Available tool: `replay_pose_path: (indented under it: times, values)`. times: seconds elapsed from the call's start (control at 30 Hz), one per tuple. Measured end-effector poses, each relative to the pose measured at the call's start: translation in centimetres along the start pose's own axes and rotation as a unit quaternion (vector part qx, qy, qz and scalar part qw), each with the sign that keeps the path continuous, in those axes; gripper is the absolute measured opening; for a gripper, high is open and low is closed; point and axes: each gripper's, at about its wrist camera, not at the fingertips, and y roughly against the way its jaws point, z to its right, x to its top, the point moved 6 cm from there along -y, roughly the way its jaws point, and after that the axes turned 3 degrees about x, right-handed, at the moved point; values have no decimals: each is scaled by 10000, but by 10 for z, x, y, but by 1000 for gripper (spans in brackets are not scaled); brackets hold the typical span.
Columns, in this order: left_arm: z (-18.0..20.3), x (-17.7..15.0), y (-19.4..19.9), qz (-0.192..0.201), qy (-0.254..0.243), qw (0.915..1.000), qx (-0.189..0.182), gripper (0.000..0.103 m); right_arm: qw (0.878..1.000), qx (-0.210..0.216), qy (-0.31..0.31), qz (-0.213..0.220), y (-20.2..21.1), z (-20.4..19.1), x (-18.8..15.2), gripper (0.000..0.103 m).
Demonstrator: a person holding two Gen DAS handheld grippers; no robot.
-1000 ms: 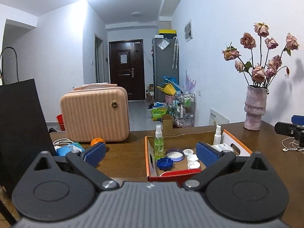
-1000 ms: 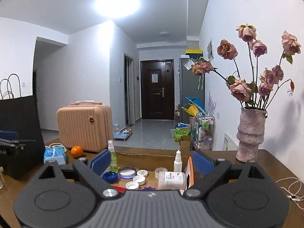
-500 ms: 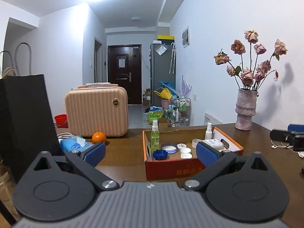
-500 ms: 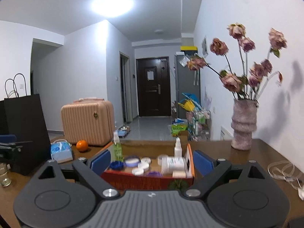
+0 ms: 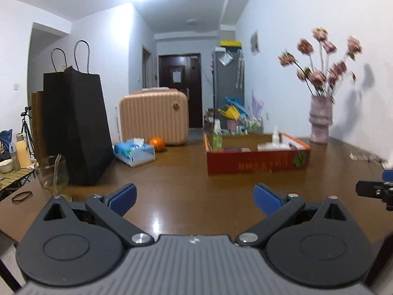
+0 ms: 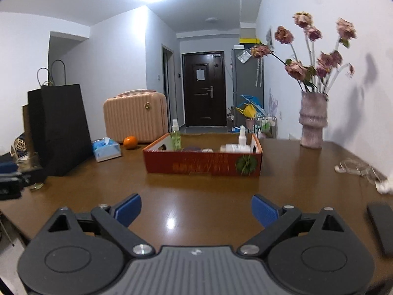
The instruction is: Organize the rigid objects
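Red cardboard box of small containers lies ahead of both empty grippers, across bare bench.

The shallow red cardboard box (image 6: 202,163) is seen straight ahead of the right gripper (image 6: 196,210) and ahead and somewhat to the right of the left gripper (image 5: 194,198), so the right is judged the better placed. Both grippers are spread wide, nothing between their blue pads. The box's long axis runs across the view, its long front wall facing the grippers. Inside stand a green spray bottle (image 6: 175,139) at the left end and a white spray bottle (image 6: 242,135) toward the right. The brown wooden bench (image 6: 208,196) between is open; a black paper bag (image 5: 77,127) bounds the left side, a pink ribbed vase (image 6: 313,120) the far right.
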Motion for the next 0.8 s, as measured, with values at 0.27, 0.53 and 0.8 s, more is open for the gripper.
replay_pose_path:
  times: [0.27,0.53,0.8]
  values:
    - [19,-19,37,79,-239,9997,-70,103,9993,-90,-169,-308,52,-18,-54,97]
    - [23,-18,40,89,-147,9997,-144,103,9995,-101,31,-299,52,-25,-48,97]
    - [22,-18,39,112,-134,9998,-97,103,9996,-149,45,-239,51,-25,-43,103]
